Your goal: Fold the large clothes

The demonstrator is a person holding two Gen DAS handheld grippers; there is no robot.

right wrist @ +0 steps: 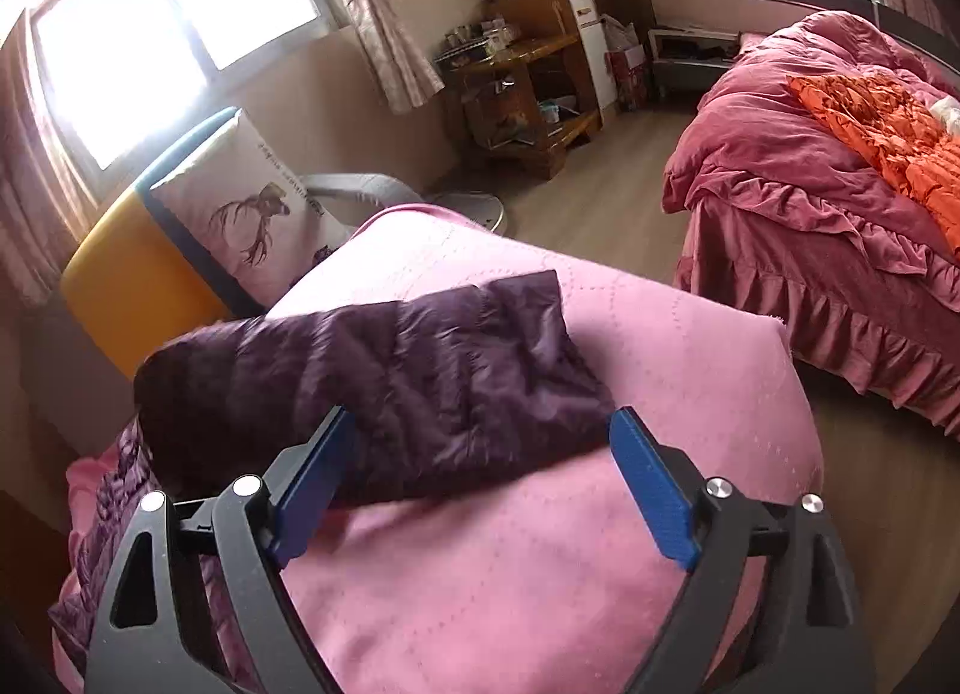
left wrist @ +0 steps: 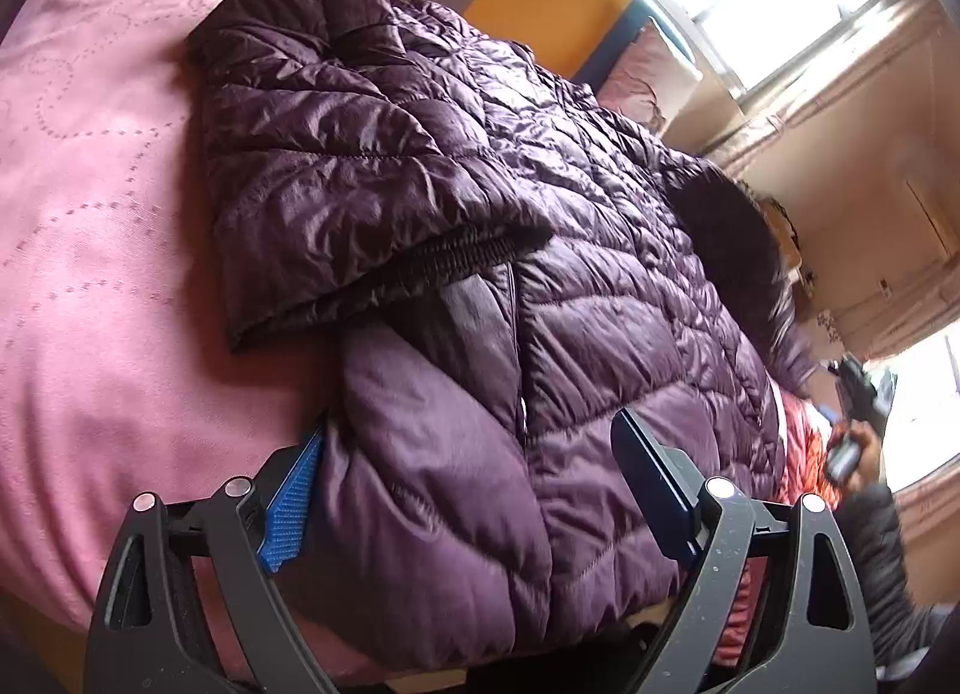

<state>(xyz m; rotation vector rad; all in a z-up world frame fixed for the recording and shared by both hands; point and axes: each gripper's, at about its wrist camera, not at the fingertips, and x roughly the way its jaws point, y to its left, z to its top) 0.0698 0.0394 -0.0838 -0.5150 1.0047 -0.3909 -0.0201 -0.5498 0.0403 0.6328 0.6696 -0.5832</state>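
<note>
A dark purple quilted puffer jacket (left wrist: 480, 202) lies on a pink quilted bedspread (left wrist: 90, 214). One sleeve is folded across its front. My left gripper (left wrist: 474, 478) is open at the jacket's near hem, its blue pads on either side of the fabric. In the right wrist view a purple sleeve (right wrist: 390, 376) lies across the pink bedspread (right wrist: 540, 544). My right gripper (right wrist: 486, 484) is open just before that sleeve, with nothing between its pads. The right gripper also shows in the left wrist view (left wrist: 852, 424), at the far side of the jacket.
A yellow and blue headboard (right wrist: 132, 268) and a deer-print pillow (right wrist: 252, 214) stand beyond the bedspread. A second bed with a rose ruffled cover (right wrist: 810, 214) and an orange quilt (right wrist: 888, 136) stands to the right. A wooden shelf (right wrist: 528, 82) stands by the window.
</note>
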